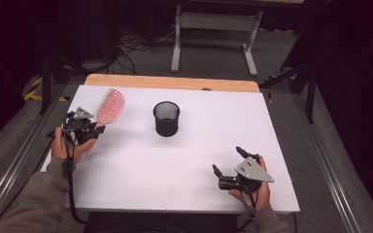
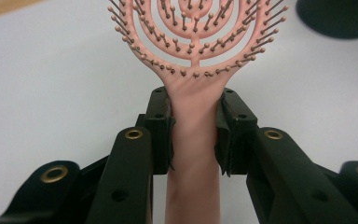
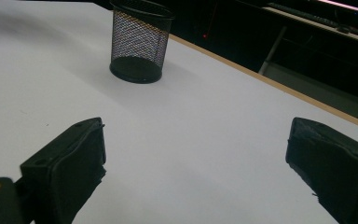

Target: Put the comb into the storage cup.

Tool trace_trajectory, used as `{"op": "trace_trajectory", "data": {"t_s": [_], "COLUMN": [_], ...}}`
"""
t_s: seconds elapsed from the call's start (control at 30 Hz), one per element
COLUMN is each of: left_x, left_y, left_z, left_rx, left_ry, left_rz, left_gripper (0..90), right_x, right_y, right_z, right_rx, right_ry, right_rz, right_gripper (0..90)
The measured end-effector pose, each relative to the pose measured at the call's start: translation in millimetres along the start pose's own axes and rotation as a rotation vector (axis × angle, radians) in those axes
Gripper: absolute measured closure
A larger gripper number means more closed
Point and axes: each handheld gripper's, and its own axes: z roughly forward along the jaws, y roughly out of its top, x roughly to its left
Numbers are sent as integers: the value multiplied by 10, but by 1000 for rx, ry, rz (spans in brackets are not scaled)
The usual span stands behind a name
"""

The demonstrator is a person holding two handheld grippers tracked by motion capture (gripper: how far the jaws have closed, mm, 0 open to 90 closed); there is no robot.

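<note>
High view: white table (image 1: 184,160), grey floor; left claw (image 1: 94,130) grasping hairbrush (image 1: 111,106), right claw (image 1: 227,164) released.

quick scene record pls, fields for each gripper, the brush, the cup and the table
left gripper: jaws shut on the handle of the pink hairbrush, at the table's left side
pink hairbrush: held by its handle, bristled head pointing away from the person, toward the table's far left
right gripper: jaws wide open, nothing between them, near the table's front right
mesh cup: black, upright, open top, standing alone mid-table, apart from both grippers
table: white top with a wooden strip along the far edge
</note>
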Motion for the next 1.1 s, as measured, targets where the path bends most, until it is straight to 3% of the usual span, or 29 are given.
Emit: {"op": "trace_trajectory", "data": {"t_s": [0.13,0.43,0.63,0.8,1.1], "left_x": [-37,-108,-173,-226,-318], "left_y": [-21,-30,-9,22,89], "left_z": [-79,-170,-204,-245,-278], "left_rx": [-104,-245,-301,-351,-409], "left_ry": [19,-6,-15,-47,-73], "left_rz": [6,19,37,59,70], "left_gripper": [696,695,695,695,695], "right_x": [-3,0,1,-3,0], "right_y": [-2,-5,-6,-9,-8], "right_z": [-3,-2,0,3,1], "right_rx": [-4,-8,-7,-7,-11], "right_ry": [-4,-8,-10,-10,-11], "right_rz": [2,0,-3,-3,-4], "right_gripper": [54,55,55,55,55]}}
